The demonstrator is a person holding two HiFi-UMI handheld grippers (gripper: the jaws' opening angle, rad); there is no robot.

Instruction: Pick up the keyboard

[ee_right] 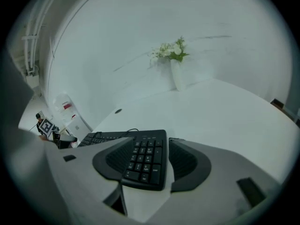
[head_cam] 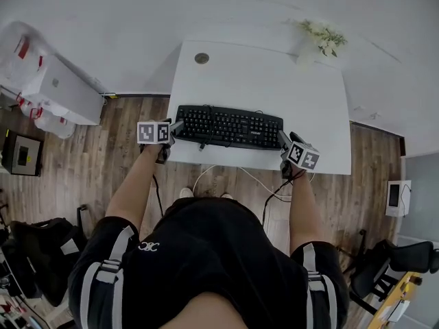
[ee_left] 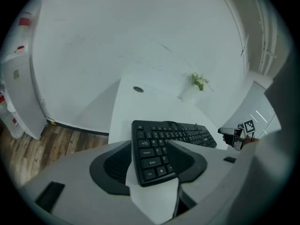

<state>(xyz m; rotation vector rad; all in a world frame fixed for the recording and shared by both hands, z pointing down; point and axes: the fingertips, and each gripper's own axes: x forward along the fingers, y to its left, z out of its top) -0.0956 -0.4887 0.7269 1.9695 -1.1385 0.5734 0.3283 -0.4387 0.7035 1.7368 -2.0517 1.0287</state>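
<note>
A black keyboard (head_cam: pixel 230 127) lies along the near edge of the white table (head_cam: pixel 274 74). My left gripper (head_cam: pixel 175 127) is at its left end and my right gripper (head_cam: pixel 282 141) at its right end. In the left gripper view the keyboard's (ee_left: pixel 161 139) left end sits between the wide-apart jaws of the left gripper (ee_left: pixel 151 149), with bare table showing beside it. In the right gripper view the number-pad end of the keyboard (ee_right: pixel 146 156) lies between the spread jaws of the right gripper (ee_right: pixel 149 145). Neither pair of pads visibly presses on it.
A white vase of flowers (head_cam: pixel 312 43) stands at the table's far right and a round cable hole (head_cam: pixel 202 58) at the far left. The keyboard's cable (head_cam: pixel 236 175) hangs over the near edge. A white cabinet (head_cam: pixel 65 91) stands on the floor to the left.
</note>
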